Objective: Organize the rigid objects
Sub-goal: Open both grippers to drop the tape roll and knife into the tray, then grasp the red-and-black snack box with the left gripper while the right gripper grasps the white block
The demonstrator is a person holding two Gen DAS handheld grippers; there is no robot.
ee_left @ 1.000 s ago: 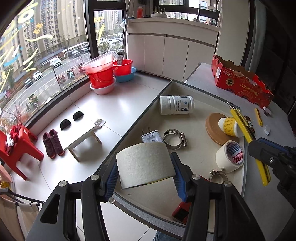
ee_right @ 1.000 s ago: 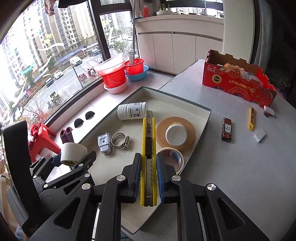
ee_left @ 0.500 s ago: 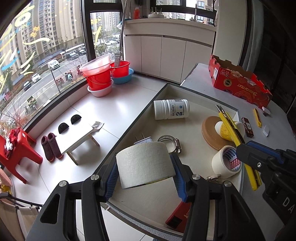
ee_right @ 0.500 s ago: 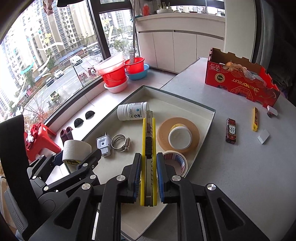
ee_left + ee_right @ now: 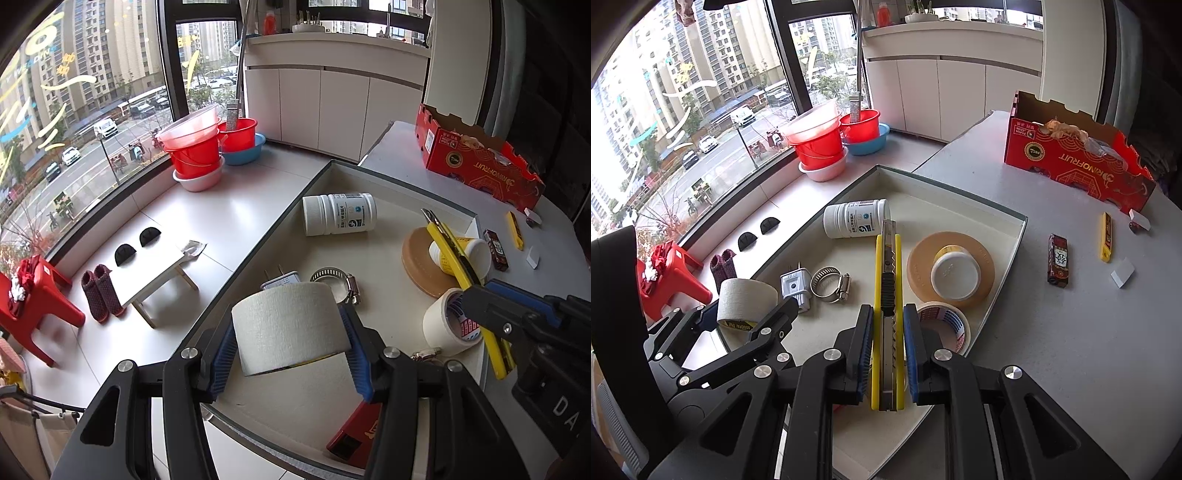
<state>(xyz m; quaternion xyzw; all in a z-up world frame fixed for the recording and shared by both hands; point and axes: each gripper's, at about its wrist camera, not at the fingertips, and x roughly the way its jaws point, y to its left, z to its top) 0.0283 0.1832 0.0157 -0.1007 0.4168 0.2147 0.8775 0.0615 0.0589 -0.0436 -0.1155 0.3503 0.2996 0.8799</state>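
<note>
We see tall window (image 5: 713,99) far left, white cabinets (image 5: 945,96) far. Grey speckled table (image 5: 1071,332) right; shallow cream tray (image 5: 1001,218) on its left part. Red cardboard box (image 5: 1075,162) far right on table. In tray: flat tan disc (image 5: 919,269), white plastic bottle (image 5: 855,218) on side, metal hose clamp (image 5: 829,284). Left gripper (image 5: 290,341) clamps matte white tape roll (image 5: 290,328) above tray's near-left edge. Right gripper (image 5: 886,343) pinches long yellow utility knife (image 5: 886,295) above tray, blade end pointing far.

Left gripper (image 5: 291,343) gripping tape roll (image 5: 290,326) (white), above tray (image 5: 388,173)
</note>
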